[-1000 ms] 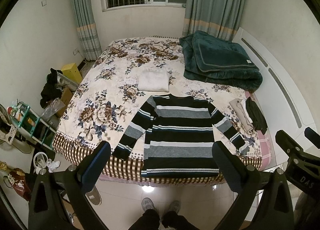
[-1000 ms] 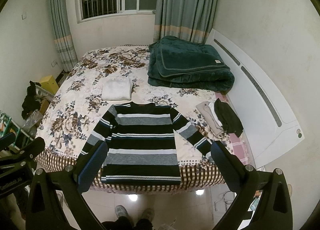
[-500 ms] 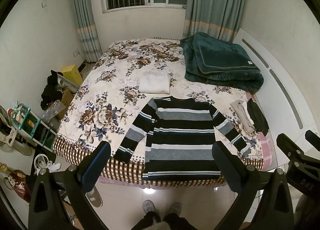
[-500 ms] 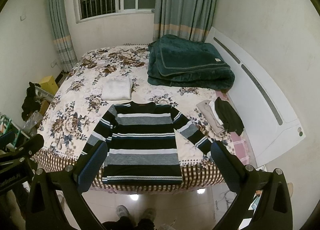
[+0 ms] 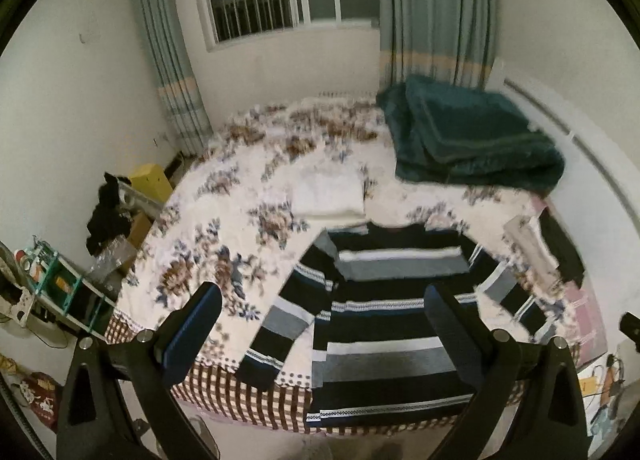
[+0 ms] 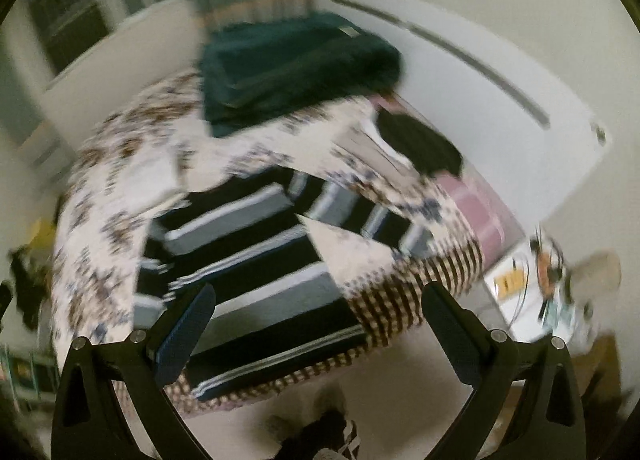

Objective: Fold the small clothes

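The striped sweater (image 5: 384, 324) is lying flat and face up at the near edge of the bed (image 5: 224, 220), its hem hanging a little over the checked border and both sleeves spread outward. No fold is showing in it: body and sleeves are lying fully open, so for this garment the work is judged as not yet begun.

The left gripper (image 5: 320, 324) is hovering above the near edge with its jaws standing wide apart and nothing between them. The right gripper (image 6: 316, 324) is likewise spread wide and carrying nothing, aimed toward the sweater's right sleeve (image 6: 360, 212) and the near right corner of the bed; its view is heavily blurred, so contact cannot be judged there, though neither tool appears to be touching cloth.

A white folded garment (image 5: 328, 196) is resting just beyond the sweater's collar, toward the middle of the bed, and is reading as one item already done. A small pile of clothes (image 5: 544, 244), beige and black, is lying by the right edge and probably awaiting its turn. A folded green blanket (image 5: 472, 136) is occupying the far right corner.
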A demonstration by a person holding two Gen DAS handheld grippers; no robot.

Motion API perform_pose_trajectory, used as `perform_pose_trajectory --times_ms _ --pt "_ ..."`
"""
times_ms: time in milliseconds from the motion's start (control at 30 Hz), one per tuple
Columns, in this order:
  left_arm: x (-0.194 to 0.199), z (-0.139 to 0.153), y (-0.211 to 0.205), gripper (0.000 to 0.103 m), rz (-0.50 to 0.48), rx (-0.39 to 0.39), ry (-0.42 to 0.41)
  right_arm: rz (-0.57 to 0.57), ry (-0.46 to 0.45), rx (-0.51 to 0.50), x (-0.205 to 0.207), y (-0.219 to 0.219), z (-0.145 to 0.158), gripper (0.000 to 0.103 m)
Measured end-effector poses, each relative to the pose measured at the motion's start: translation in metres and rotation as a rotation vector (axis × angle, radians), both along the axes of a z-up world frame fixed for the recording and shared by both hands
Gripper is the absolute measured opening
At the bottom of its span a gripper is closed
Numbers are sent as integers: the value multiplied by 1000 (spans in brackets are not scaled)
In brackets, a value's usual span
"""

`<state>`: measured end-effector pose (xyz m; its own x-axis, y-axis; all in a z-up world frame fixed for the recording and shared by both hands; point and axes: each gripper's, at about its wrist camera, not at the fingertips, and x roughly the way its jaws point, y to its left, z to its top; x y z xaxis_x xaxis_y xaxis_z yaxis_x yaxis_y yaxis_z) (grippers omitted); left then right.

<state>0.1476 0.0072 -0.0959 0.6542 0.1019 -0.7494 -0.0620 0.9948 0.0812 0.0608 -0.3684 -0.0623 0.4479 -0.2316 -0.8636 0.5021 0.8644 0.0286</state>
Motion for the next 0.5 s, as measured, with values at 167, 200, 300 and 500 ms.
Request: perform_pose_trajectory --times_ms 167,200,300,500 --pt "58 -91 -26 103 49 59 126 -232 94 189 35 -122 -133 102" --pt "70 -110 -32 103 62 69 157 -275 103 238 40 -146 -160 99" --pt "99 -164 -50 103 95 103 231 -408 132 390 59 -224 -258 94" --pt "146 -279 -71 103 146 114 385 -658 180 582 76 -335 -436 93"
